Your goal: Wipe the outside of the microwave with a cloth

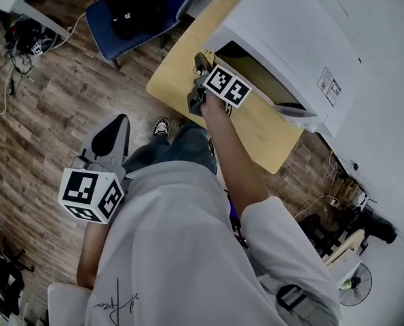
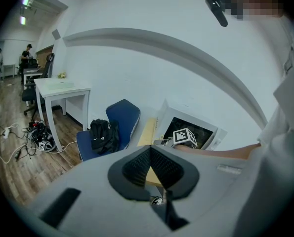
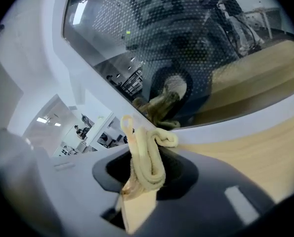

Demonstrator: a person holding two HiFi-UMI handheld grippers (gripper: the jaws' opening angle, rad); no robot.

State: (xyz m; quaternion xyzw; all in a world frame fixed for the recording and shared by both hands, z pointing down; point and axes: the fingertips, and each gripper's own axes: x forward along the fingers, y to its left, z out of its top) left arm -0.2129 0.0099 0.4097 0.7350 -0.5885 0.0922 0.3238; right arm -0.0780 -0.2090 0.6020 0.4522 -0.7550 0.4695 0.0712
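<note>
Right gripper: jaws clamped on a yellow cloth. The cloth is a folded roll. Its long axis runs along the jaws, out toward the microwave. Its front end curls to the right and touches the white lower frame of the door, just under the window. The window mesh shows only reflections, so the contents cannot be made out.

In the head view the right gripper is at the microwave's dark front, arm reaching forward over the wooden table. The microwave stands on that table, its front facing the person.

Left gripper: jaws drawn together at the tips, nothing between them, only a sliver of table showing through behind. In the head view the left gripper hangs low by the person's side, over the wood floor, well apart from the microwave.

Surroundings:
- Blue chair near the table's far corner, black bag on its seat.
- Cables heaped on the floor beside a white desk.
- Shoe just beside the table edge.
- Small fan on the floor to the right.

Nothing stands between cloth and door.
</note>
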